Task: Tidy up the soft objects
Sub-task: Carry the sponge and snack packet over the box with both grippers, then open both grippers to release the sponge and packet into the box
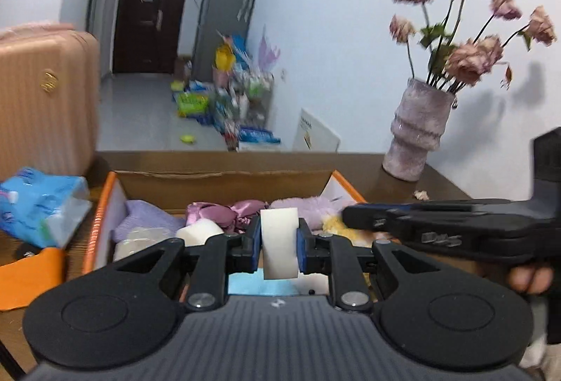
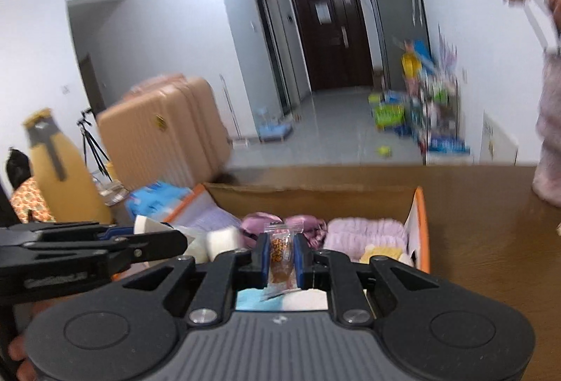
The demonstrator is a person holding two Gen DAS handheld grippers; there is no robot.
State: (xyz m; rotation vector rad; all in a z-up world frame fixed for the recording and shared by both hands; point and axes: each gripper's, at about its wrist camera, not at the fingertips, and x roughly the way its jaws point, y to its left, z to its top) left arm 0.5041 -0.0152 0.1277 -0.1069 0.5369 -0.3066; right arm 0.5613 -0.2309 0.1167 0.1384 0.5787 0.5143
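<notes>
left claw (image 1: 279, 246) pinching white sponge (image 1: 279, 242) (upright), box (image 1: 224, 179) beyond

Bright indoor light, ceiling glare, motion blur, fisheye-bent edges

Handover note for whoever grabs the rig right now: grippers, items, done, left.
Left gripper: shut on a white foam piece, held over the near side of the box.
Right gripper: shut on a small snack packet, also over the near side of the box.
Cardboard box on the wooden table: already holds a pink satin item, a lilac fluffy cloth, a purple cloth and another white foam piece.
Left: release both held items; blue tissue pack sits outside the box.
</notes>
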